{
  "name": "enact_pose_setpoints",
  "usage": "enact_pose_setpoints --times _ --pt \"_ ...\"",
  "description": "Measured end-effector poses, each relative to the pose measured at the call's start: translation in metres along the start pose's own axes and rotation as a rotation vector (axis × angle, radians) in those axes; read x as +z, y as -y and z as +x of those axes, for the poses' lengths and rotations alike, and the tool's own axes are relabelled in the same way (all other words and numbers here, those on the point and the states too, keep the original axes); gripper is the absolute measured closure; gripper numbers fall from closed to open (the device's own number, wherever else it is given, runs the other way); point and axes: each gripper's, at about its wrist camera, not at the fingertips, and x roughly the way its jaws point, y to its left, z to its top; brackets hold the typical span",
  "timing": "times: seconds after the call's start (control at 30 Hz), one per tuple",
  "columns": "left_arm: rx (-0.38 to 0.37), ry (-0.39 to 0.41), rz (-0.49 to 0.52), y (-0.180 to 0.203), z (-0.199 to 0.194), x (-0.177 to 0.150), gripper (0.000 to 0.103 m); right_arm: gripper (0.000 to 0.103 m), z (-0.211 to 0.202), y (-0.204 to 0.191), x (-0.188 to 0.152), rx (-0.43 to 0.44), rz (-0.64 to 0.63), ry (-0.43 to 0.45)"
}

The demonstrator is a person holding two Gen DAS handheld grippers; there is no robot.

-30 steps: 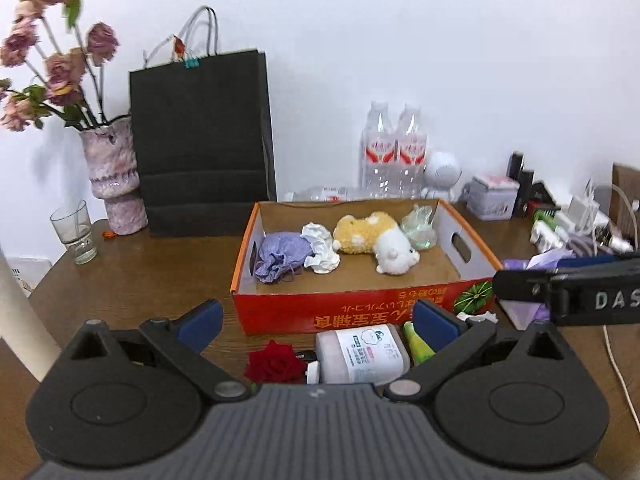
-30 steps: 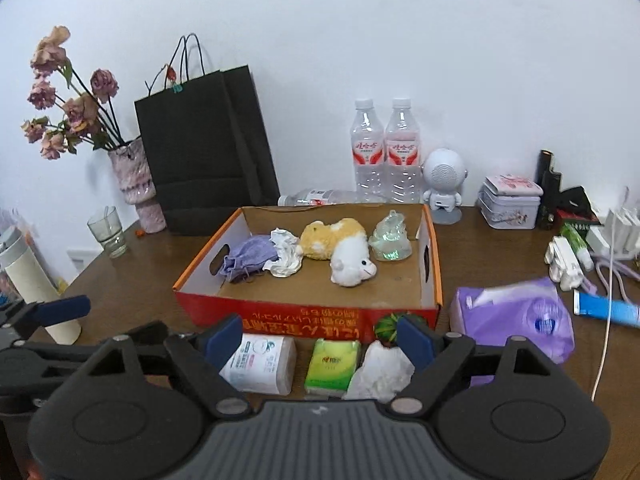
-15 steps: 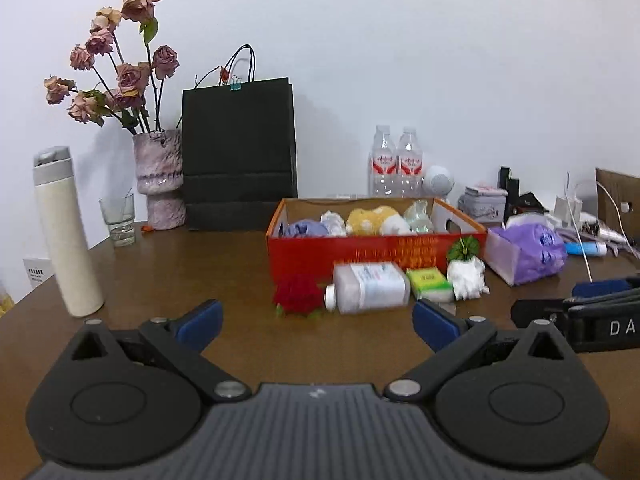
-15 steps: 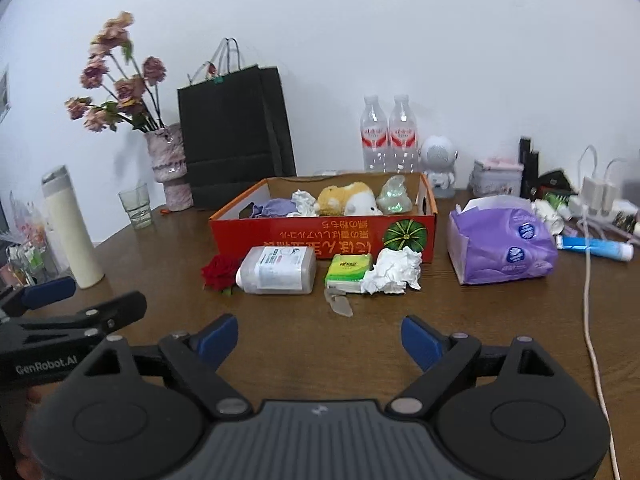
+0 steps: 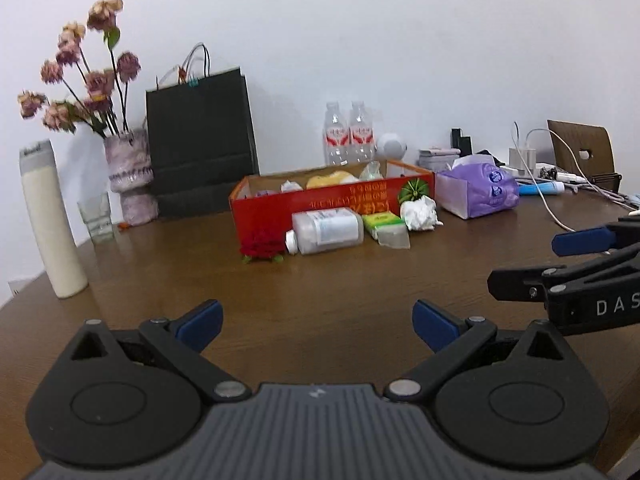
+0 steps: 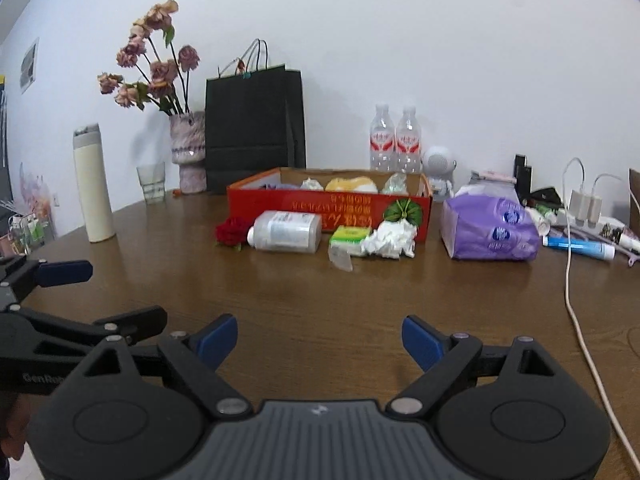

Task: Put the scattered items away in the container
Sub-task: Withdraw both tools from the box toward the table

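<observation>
Two grippers are hovering low over the brown table (image 6: 320,300), both with jaws standing wide and nothing between them. In the right wrist view the right gripper (image 6: 319,340) is filling the bottom of the frame, and the left gripper (image 6: 64,276) is showing at the left edge. The red box (image 6: 328,206) is sitting in the middle of the frame, already holding a few soft things. Just in front of it, on the table, are lying a red rose (image 6: 231,231), a white bottle (image 6: 286,231) on its side, a green pack (image 6: 349,235) and a crumpled tissue (image 6: 390,240). A purple tissue pack (image 6: 490,228) is standing to the right of the box. In the left wrist view the left gripper (image 5: 318,322) is at the bottom, far from the box (image 5: 332,204).
</observation>
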Motion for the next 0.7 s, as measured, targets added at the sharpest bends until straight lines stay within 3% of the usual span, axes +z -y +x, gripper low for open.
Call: enact_pose_setpoints --times 0.3,0.47,0.6,0.7 --pt "0.033 -0.052 -0.046 -0.01 0.018 0.005 0.0 0.013 0.024 0.005 -0.004 -0.001 0.053 -0.079" --pt "0.035 -0.059 -0.034 -0.022 0.045 0.025 0.0 0.014 0.038 0.016 0.013 -0.006 0.058 -0.08" --pt "-0.016 -0.02 0.098 -0.026 0.084 0.052 0.0 0.022 0.067 0.029 0.038 0.02 0.057 -0.111" --pt "-0.14 -0.022 0.186 -0.031 0.125 0.073 0.0 0.036 0.099 0.034 0.056 0.061 0.032 -0.12"
